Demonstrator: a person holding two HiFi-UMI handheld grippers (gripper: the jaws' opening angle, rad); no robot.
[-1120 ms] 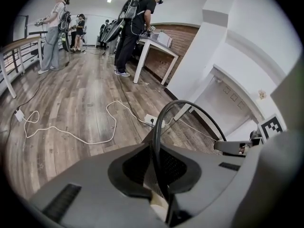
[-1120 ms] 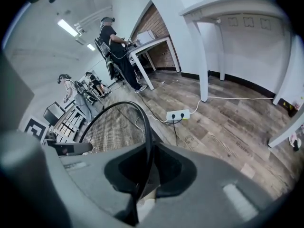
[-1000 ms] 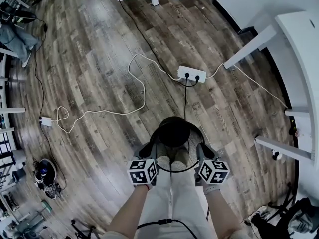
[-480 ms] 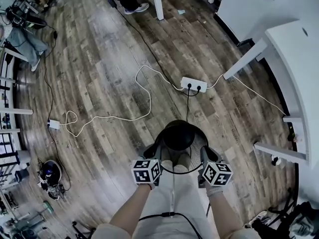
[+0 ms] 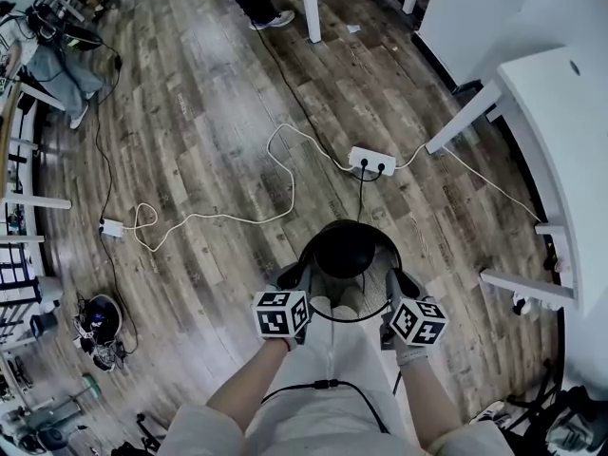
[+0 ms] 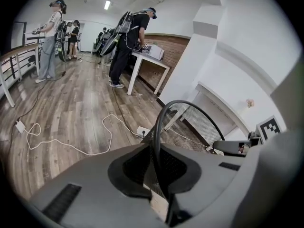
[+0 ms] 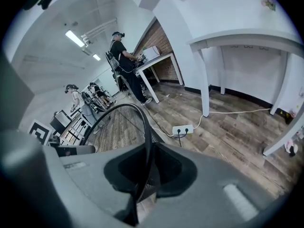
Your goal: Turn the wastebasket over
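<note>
The wastebasket [image 5: 342,252], black wire mesh, sat between the two tongs, carried by them in front of the person's legs [image 5: 328,388]. It was tilted, with its rim [image 5: 334,325] on the near side by the marker cubes and its dark round bottom on the far side. Looking into it from the head view, I could make out only its own mesh wall and that dark bottom; the shoes showed faintly through the mesh.

The left tongs [image 5: 296,279] were clamped on the rim at the basket's left side. In the left gripper view I saw the black rim wire running straight down between the jaws, which were pressed onto it. The right tongs [image 5: 397,283] gripped the opposite side the same way: in the right gripper view the rim and a strip of mesh were pinched between the nearly closed jaws.

Beyond the tongs, on the wooden floor [image 5: 190,112], lay a white power strip [image 5: 371,161] with two black plugs in it. A white cable [image 5: 277,174] looped from it to the left of the left tongs, ending near a small white adapter [image 5: 112,227]. To the right of the right tongs stood a white table [image 5: 560,131]. Far ahead in the left gripper view, a person [image 6: 127,42] stood at another table [image 6: 151,57].
</note>
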